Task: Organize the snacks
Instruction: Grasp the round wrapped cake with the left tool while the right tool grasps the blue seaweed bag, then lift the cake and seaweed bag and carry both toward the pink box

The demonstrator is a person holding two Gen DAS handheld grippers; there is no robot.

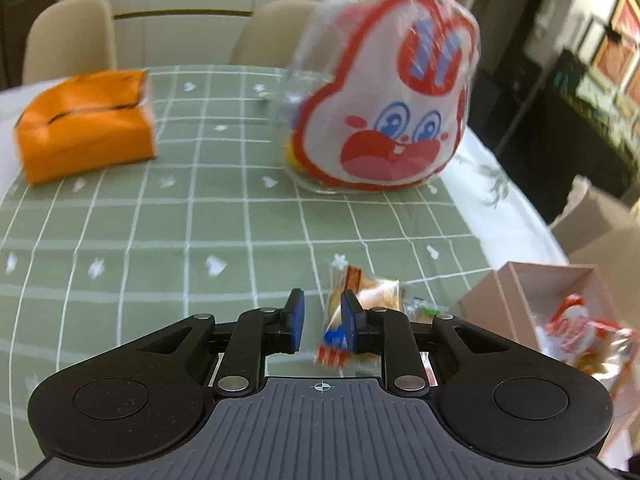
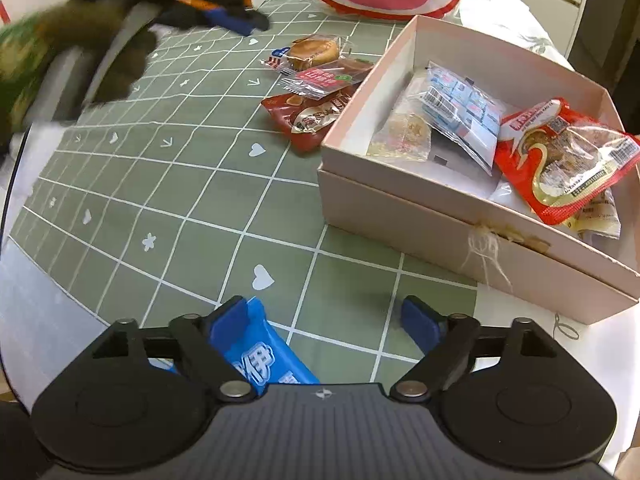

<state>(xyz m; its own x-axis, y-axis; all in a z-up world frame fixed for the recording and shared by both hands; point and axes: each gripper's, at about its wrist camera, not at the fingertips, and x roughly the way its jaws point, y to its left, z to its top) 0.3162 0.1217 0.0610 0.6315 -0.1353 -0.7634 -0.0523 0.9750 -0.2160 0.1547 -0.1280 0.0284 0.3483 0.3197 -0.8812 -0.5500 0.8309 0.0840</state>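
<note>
My left gripper (image 1: 322,314) hovers low over the green checked tablecloth (image 1: 160,220), jaws a narrow gap apart with nothing between the blue pads. Just beyond its right pad lie loose snack packets (image 1: 372,292). In the right wrist view these are a clear-wrapped pastry (image 2: 314,52), a red-labelled packet (image 2: 328,76) and a dark red packet (image 2: 312,116). My right gripper (image 2: 324,316) stands wide open above the cloth. A blue snack packet (image 2: 260,352) lies against its left finger, not pinched. The pink box (image 2: 400,208) to the right holds several packets.
A large rabbit-face bag (image 1: 384,96) stands at the far side of the table, with an orange tissue pack (image 1: 84,124) at the left. Two beige chairs (image 1: 68,36) are behind. The left hand and its gripper (image 2: 224,18) appear blurred at the upper left of the right wrist view.
</note>
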